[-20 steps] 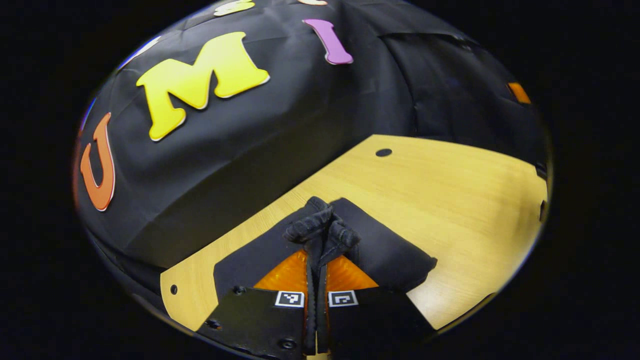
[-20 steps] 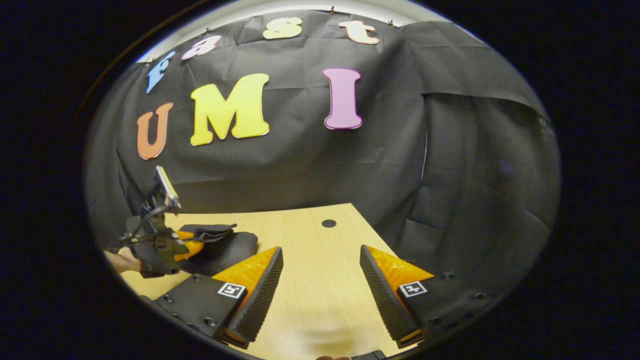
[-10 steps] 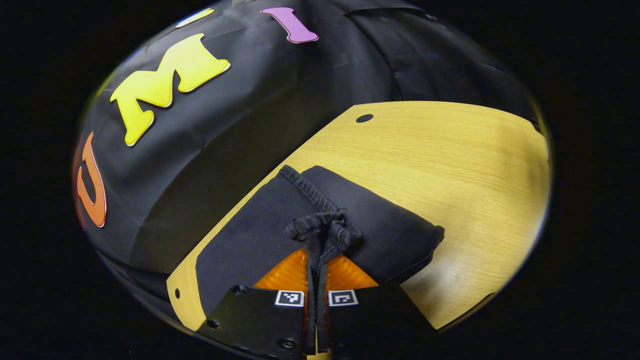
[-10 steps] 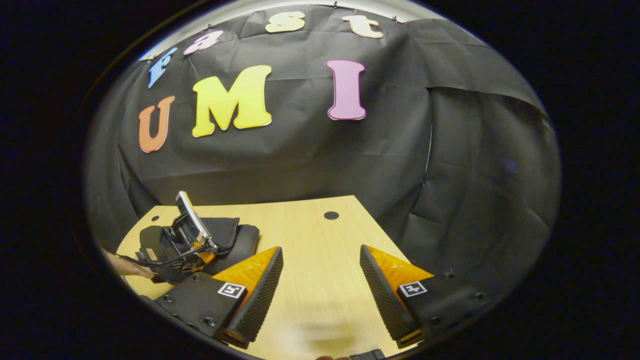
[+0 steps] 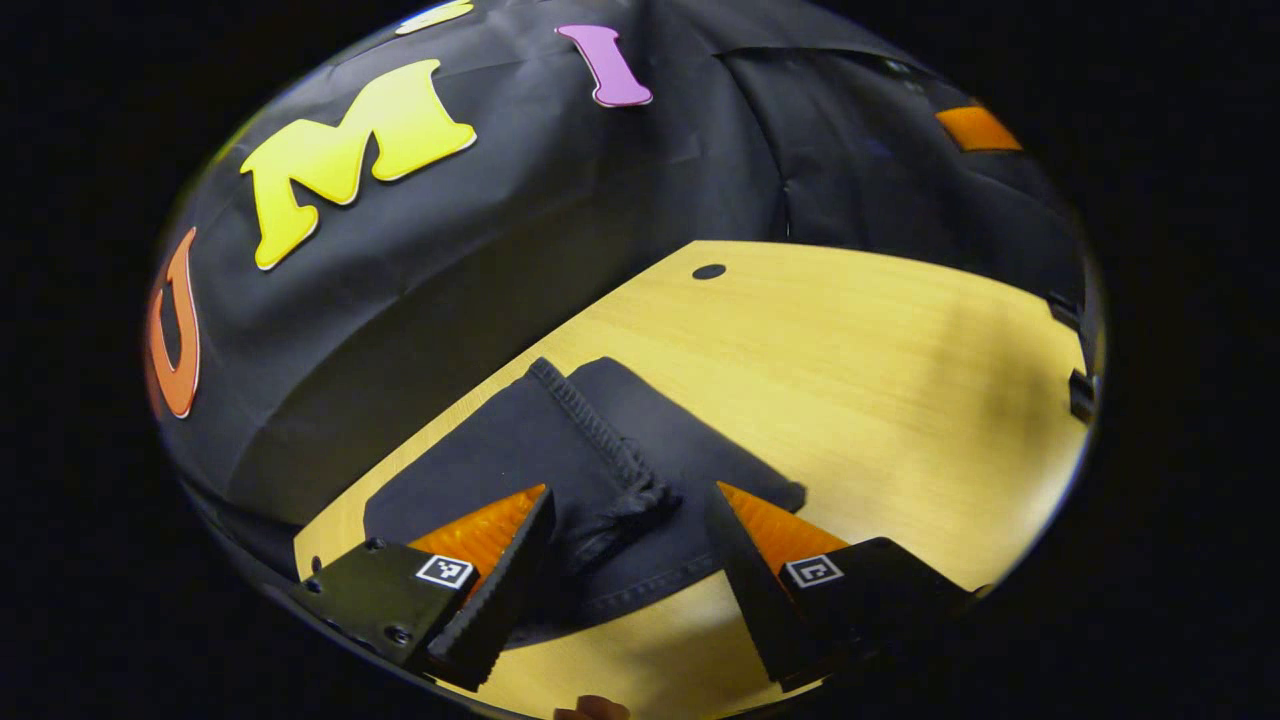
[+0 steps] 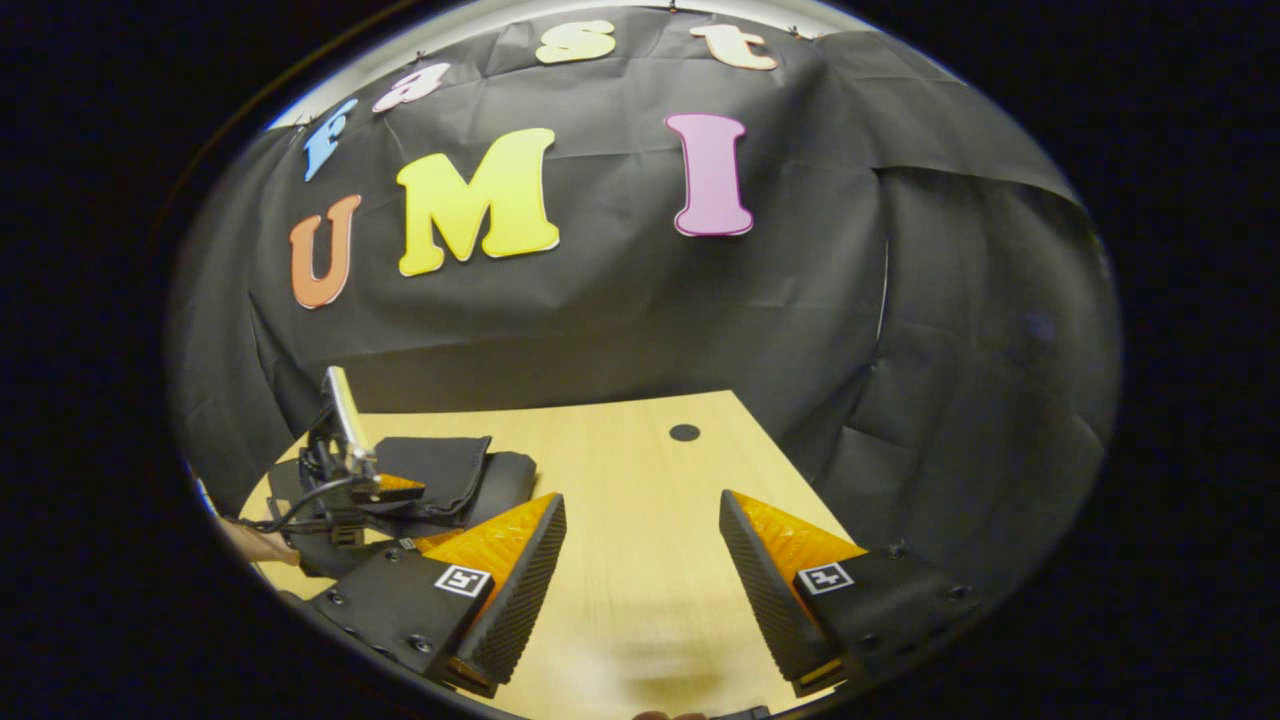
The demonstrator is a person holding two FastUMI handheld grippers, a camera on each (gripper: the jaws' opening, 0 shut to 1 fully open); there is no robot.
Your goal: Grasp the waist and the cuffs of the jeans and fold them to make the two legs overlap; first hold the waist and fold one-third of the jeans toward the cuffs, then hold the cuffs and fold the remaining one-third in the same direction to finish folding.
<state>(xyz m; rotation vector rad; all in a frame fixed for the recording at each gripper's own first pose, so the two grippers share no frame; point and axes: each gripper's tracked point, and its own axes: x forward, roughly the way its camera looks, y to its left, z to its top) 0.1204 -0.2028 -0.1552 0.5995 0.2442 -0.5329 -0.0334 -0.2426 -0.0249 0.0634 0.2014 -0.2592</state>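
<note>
Left claw (image 5: 625, 555) spread wide over the folded jeans (image 5: 560, 470), nothing between its fingers.
Dark jeans lie as a compact bundle on the counter (image 5: 880, 380) just ahead of and between the left claw's fingers, cuff seam uppermost, likely set down as the last fold. Half a second ago this claw was pinched on that bunched cuff; now it has let go. Right claw (image 6: 640, 575) hangs open and empty, well right of the bundle.

I see a light wooden table (image 5: 880, 360) with visible grain and a small dark round hole (image 5: 708, 271) near its far edge. Behind it hangs the wrinkled black cloth wall (image 6: 620, 320), and a second cloth panel (image 6: 980, 330) on the right overlaps it.
</note>
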